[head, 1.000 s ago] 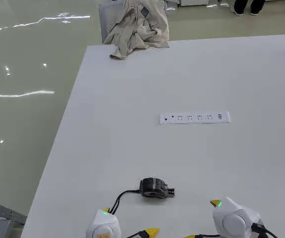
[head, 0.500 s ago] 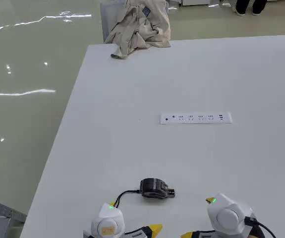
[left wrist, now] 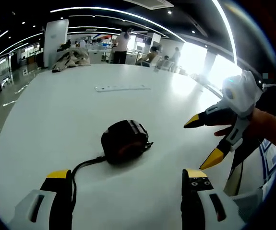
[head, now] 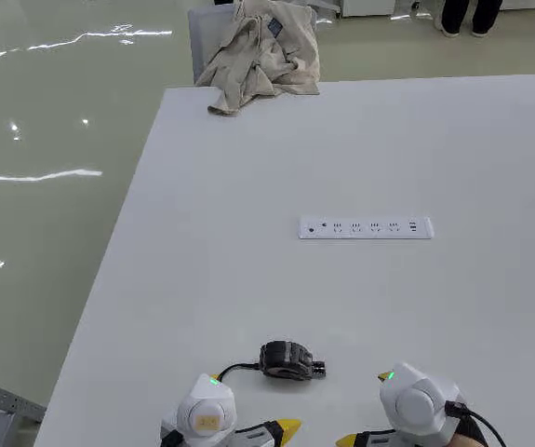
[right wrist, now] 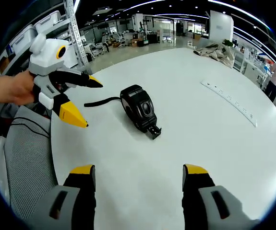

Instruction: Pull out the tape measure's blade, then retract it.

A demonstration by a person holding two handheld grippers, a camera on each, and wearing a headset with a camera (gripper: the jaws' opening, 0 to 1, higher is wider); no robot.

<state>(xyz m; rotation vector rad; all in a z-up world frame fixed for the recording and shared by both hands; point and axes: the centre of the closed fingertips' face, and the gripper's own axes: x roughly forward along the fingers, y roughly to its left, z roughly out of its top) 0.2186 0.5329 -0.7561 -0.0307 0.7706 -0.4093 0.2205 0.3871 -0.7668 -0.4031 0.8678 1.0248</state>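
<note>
A black tape measure (head: 286, 359) lies on the white table (head: 248, 186) near its front edge, its blade drawn in and a black wrist strap (head: 234, 369) trailing to the left. My left gripper (head: 250, 402) hovers just in front of it, on the strap side, open and empty. In the left gripper view the case (left wrist: 125, 140) sits ahead between the spread jaws of the left gripper (left wrist: 127, 175). My right gripper (head: 364, 408) is to the right of the case, also open and empty. From the right gripper (right wrist: 138, 169) the tape measure (right wrist: 138, 106) lies ahead, untouched.
A white power strip (head: 366, 227) lies mid-table beyond the tape measure. A beige cloth (head: 262, 47) is heaped over a chair at the far edge. The table's left edge (head: 109, 261) drops to a glossy floor. People stand in the far background.
Both grippers have come slightly further onto the table, and the right one has drifted left toward the tape measure. The tape measure has not moved.
</note>
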